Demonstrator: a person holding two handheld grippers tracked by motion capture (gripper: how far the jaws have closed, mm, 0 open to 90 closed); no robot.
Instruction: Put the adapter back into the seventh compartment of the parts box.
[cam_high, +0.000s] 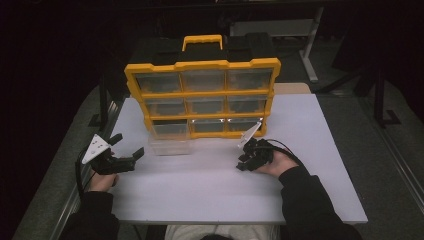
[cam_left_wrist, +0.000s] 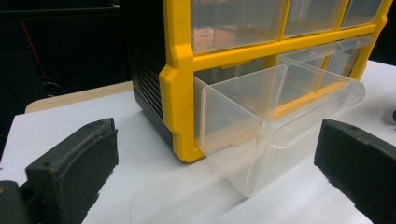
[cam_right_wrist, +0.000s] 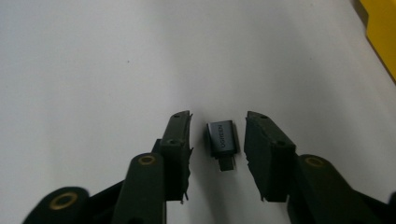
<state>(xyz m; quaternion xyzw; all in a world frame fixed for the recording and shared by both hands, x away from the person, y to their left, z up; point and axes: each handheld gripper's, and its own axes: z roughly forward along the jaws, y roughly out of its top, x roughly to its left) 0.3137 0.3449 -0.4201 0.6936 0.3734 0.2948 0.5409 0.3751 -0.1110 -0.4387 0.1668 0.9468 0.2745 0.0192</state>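
Grey adapter (cam_right_wrist: 222, 138) flat on white table (cam_high: 210, 185), bracketed by right gripper (cam_right_wrist: 218, 122).

Narrowed jaws either side of it, a slim gap at each pad (cam_right_wrist: 180, 140), nothing gripped. Plug end toward the camera, well clear of yellow organiser (cam_high: 202, 95). Left gripper (cam_high: 128, 145) spread wide and empty near the table's left edge, aimed at clear drawer (cam_left_wrist: 275, 116) pulled out from the bottom-left slot, its front tilted down onto the table.
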